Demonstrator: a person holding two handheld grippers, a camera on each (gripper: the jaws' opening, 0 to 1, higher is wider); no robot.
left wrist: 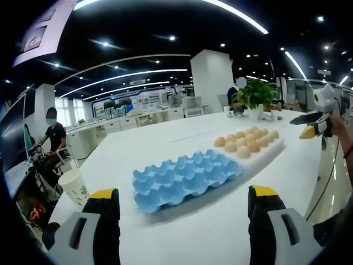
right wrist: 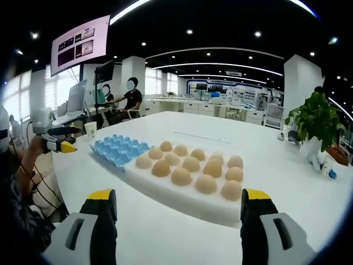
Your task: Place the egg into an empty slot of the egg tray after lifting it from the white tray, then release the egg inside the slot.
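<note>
eggs: (right wrist: pixel 191 164) twelve or so, tan, sitting in rows on the white tray (right wrist: pixel 165 193); straight ahead at 12 o'clock in the right gripper view, close in front of the two jaws.
right gripper: (right wrist: pixel 179 212) jaws wide apart, nothing between them; hangs above the table (right wrist: pixel 138 232), just short of the near edge of the white tray.
nearest egg: (right wrist: pixel 181 176) front row, a little toward 11 o'clock of the gap between the jaws; looks like the easy one to take.
blue tray: (right wrist: pixel 119 149) at 10 o'clock past the white tray, touching its far-left end; all slots look empty.
long way of the trays: runs from 4 o'clock up to 10 o'clock in the right gripper view, white tray first, then blue.
left gripper: (left wrist: pixel 182 212) jaws open too, holding nothing; blue tray (left wrist: pixel 185 176) right ahead at 12 o'clock, eggs (left wrist: pixel 248 141) further off at 1 o'clock.
nearer hand: right one for the eggs, left one for the blue tray.
other gripper seen: right gripper at 2 o'clock in the left gripper view (left wrist: pixel 313 128); left gripper at 9 o'clock in the right gripper view (right wrist: pixel 58 142).
step now: egg not yet picked up; likely next, down and forward onto a front egg, gently, since eggs break.
</note>
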